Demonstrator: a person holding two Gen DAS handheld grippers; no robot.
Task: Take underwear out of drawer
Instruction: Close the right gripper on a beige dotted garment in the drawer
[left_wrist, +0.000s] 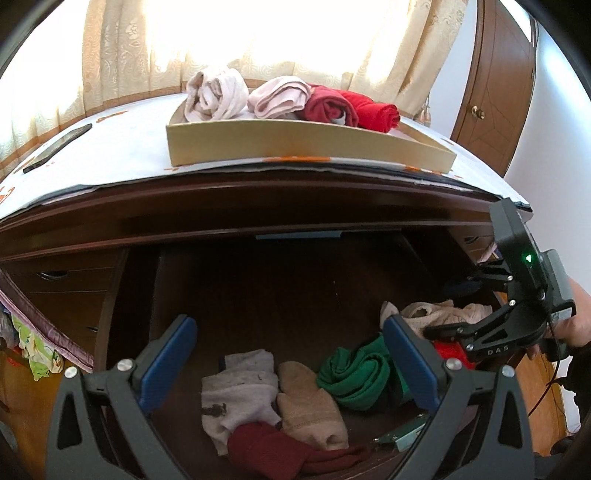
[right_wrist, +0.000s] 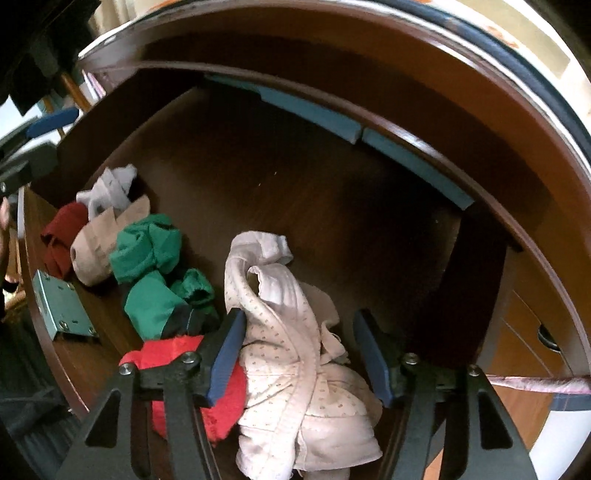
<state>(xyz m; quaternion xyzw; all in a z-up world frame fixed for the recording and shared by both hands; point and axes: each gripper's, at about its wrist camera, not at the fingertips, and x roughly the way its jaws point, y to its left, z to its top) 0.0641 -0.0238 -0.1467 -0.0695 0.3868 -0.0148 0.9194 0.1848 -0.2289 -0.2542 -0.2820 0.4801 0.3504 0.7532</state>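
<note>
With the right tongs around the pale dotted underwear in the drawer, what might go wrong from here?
1. The right tongs touch the pale dotted underwear on one side only; closing off-centre may pinch just a loose fold.
2. The red garment lies against one finger and may be dragged out too.
3. The desk edge overhangs the drawer, so a steep lift may catch on it.

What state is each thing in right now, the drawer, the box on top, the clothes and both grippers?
Drawer: pulled open.
Box: open-topped, on the dresser, holding rolled garments.
Green underwear: bunched on the drawer floor.
White dotted underwear: crumpled, between the right gripper's fingers.
Right gripper: lowered over that garment, a gap visible at one finger.
Left gripper: open, holding nothing.
</note>
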